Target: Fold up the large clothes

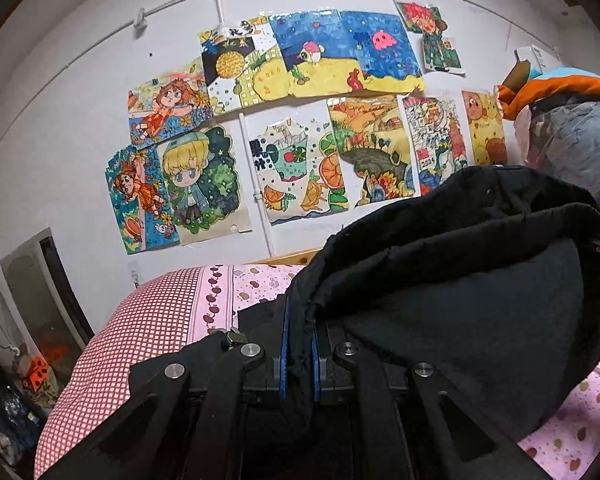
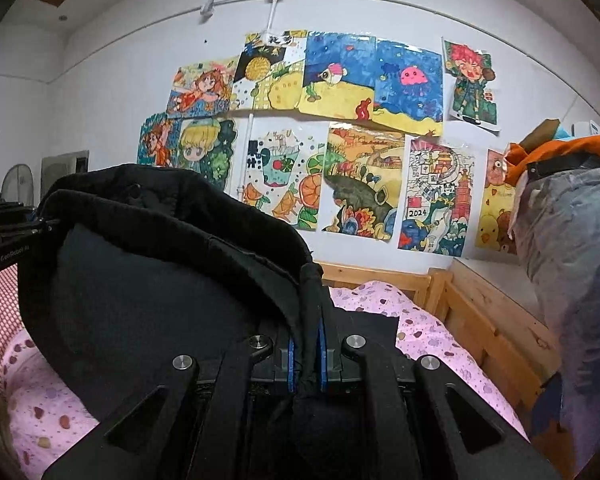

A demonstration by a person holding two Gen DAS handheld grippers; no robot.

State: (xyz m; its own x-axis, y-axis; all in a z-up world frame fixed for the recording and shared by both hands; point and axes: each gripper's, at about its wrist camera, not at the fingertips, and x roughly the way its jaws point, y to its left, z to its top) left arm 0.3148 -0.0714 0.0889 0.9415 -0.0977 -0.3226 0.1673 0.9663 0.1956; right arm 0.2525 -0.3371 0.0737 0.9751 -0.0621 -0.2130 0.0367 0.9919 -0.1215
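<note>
The left gripper (image 1: 299, 344) is clamped tight on an edge of the black garment (image 1: 460, 288), the cloth pinched between its blue-lined fingers (image 1: 285, 344) and draping away to the right above the pink patterned bedsheet (image 1: 580, 420). The right gripper (image 2: 306, 354) is likewise closed on the garment's edge, the fabric billowing up and to the left of its fingers (image 2: 291, 356), with children's drawings (image 2: 340, 128) on the far wall.

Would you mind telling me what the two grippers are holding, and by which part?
Both hold one black garment: the left gripper and right gripper each pinch its edge, the cloth stretched between them.
</note>
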